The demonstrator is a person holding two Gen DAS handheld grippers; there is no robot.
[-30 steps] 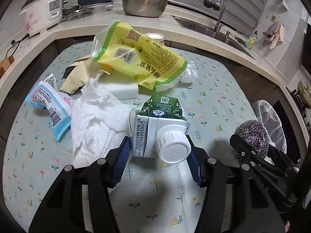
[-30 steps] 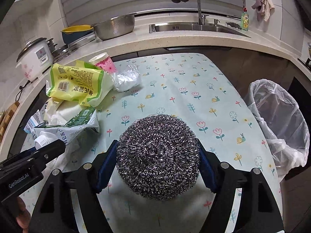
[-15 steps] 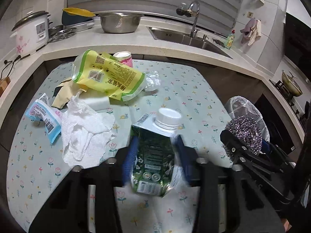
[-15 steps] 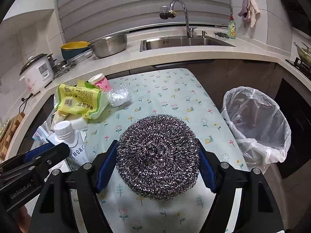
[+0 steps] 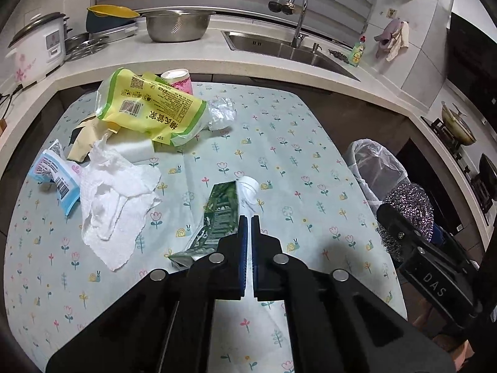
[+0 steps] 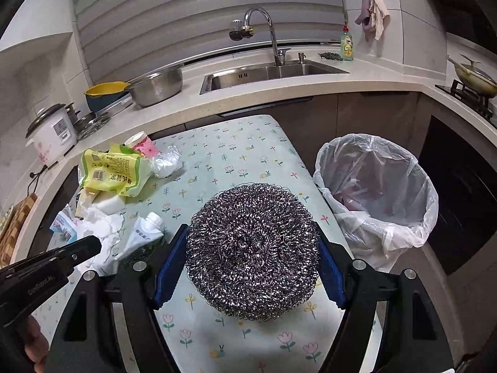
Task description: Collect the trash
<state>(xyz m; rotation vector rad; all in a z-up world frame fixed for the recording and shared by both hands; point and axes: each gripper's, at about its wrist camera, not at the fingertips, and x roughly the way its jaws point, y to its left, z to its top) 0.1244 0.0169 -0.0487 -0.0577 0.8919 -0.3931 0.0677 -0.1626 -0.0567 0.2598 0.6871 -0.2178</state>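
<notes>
Now the left gripper [image 5: 247, 227] has its jaws pressed almost flat together. They have just been closing: a second ago they stood spread on either side of the carton [image 5: 222, 214], whose white cap faced the camera, and half a second ago they were squeezing its green body. The crushed carton now lies slantwise off the left finger with its cap beyond the tips, and its white edge runs into the slit between the pads, which seem to nip it there, above the flowered tablecloth [image 5: 279, 124]. The view has drawn back, so more of the counter shows.

The right gripper [image 6: 251, 233] is unchanged, its blue pads clamped on the sides of the round steel scourer [image 6: 253, 258]. The lined bin [image 6: 419, 217] beside the table's right edge has come further into its view.

The yellow-green bag [image 5: 152, 108] carries Chinese characters, a barcode and a QR code, and the blue-white packet [image 5: 59, 177] shows a barcode. "DAS" is legible on the right gripper's body in the left view. The carton's print is too small to read.
</notes>
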